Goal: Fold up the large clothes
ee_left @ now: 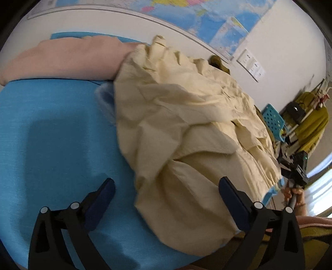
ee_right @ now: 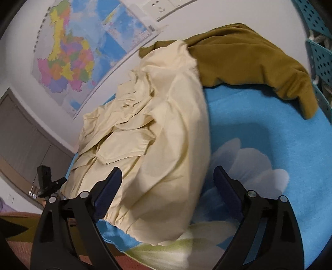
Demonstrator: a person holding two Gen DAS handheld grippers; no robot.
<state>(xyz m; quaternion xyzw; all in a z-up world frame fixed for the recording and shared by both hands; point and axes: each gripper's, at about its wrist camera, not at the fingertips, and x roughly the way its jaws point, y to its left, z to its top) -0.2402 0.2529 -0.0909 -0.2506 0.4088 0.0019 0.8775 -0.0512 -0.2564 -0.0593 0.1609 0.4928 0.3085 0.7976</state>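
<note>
A cream jacket (ee_left: 186, 133) lies bunched and creased on a blue blanket (ee_left: 51, 135). In the right wrist view the same cream jacket (ee_right: 157, 145) shows a flap pocket and a gathered hem near the front edge. My left gripper (ee_left: 167, 185) hangs open just above the jacket's near edge, its pads apart and pressing nothing. My right gripper (ee_right: 168, 173) also stands open over the jacket's hem, with cloth below the gap but not pinched. The other gripper (ee_left: 294, 168) shows at the right of the left wrist view, held by a hand (ee_left: 294, 199).
A pink folded cloth (ee_left: 62, 60) lies at the blanket's far side. An olive-brown garment (ee_right: 249, 64) lies behind the jacket. Turquoise perforated baskets (ee_right: 319, 58) stand at the right. A wall map (ee_right: 68, 60) and a socket plate (ee_right: 159, 8) are behind.
</note>
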